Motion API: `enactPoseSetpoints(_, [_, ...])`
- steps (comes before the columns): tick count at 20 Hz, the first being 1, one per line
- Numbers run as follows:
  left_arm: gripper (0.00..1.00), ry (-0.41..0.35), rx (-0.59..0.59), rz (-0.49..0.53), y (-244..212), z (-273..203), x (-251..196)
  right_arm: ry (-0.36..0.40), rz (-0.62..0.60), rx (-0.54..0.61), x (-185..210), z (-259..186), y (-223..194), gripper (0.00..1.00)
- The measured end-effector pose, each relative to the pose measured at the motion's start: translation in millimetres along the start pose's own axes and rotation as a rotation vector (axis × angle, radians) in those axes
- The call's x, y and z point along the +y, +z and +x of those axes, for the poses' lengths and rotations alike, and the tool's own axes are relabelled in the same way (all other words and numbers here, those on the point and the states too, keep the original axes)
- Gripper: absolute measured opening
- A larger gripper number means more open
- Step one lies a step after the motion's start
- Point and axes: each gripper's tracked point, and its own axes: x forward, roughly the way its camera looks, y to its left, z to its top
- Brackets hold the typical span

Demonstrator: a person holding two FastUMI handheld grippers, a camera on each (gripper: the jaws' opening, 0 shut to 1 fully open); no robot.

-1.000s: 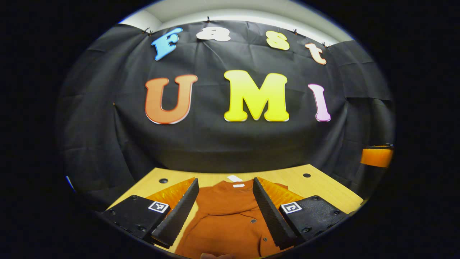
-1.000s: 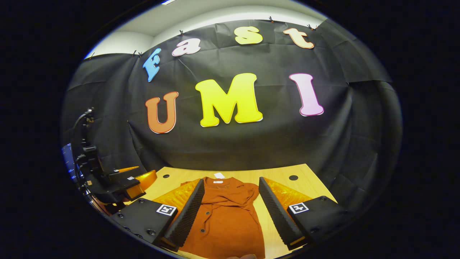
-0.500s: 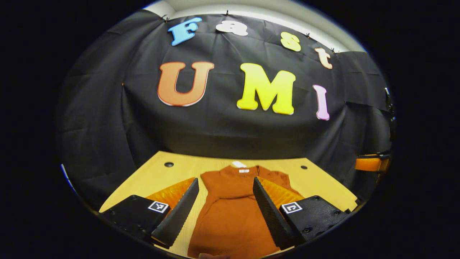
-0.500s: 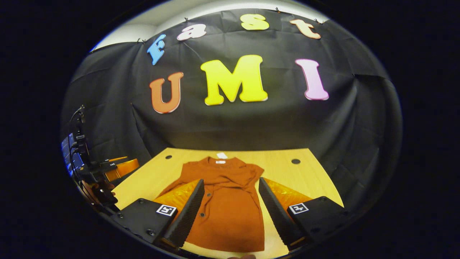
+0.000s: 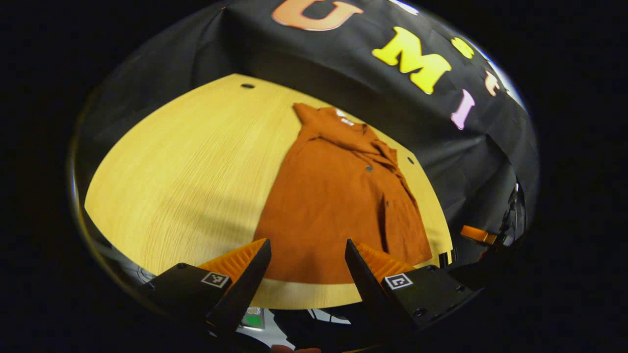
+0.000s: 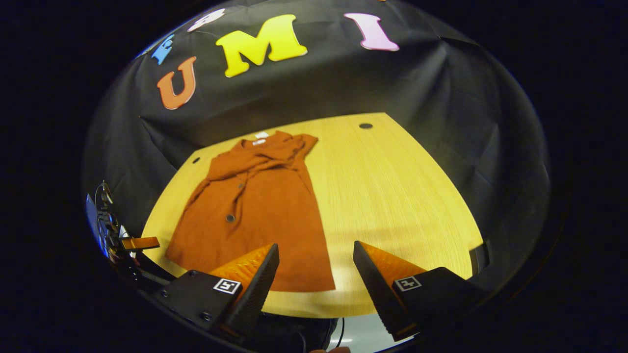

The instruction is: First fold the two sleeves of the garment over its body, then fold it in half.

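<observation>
Both sleeves lie folded over the rust button-front shirt (image 5: pixel 338 196); left gripper (image 5: pixel 306 267) and right gripper (image 6: pixel 314 269) hover released. Uneven hem grasps risk skewing the half-fold.

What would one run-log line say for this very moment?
left gripper: open, above near hem | right gripper: open, above near hem | garment: flat on table, sleeves folded in | half-fold: pending

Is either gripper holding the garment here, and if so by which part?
Nothing is held. The left gripper and right gripper are both open, above the garment lying on the table.
</observation>
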Motion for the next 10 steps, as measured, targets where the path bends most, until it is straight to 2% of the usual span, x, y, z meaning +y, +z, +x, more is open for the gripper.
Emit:
enactPoseSetpoints(2, [0.99,0.035,0.017,-0.037,-10,-1,16,-0.029,0.01,0.025,-13,5,-14,0.97])
enactPoseSetpoints(5, [0.99,0.047,0.038,-0.038,-13,3,20,-0.044,0.006,0.05,-22,12,-26,0.97])
enactPoseSetpoints(6, [0.99,0.053,0.044,-0.046,-13,7,23,-0.042,0.009,0.056,-23,15,-27,0.93])
enactPoseSetpoints(7, [0.98,0.059,0.048,-0.054,-14,9,24,-0.042,0.007,0.06,-24,19,-29,0.97])
enactPoseSetpoints(10, [0.99,0.063,0.04,-0.046,-15,13,21,-0.034,0.012,0.068,-22,31,-34,0.97])
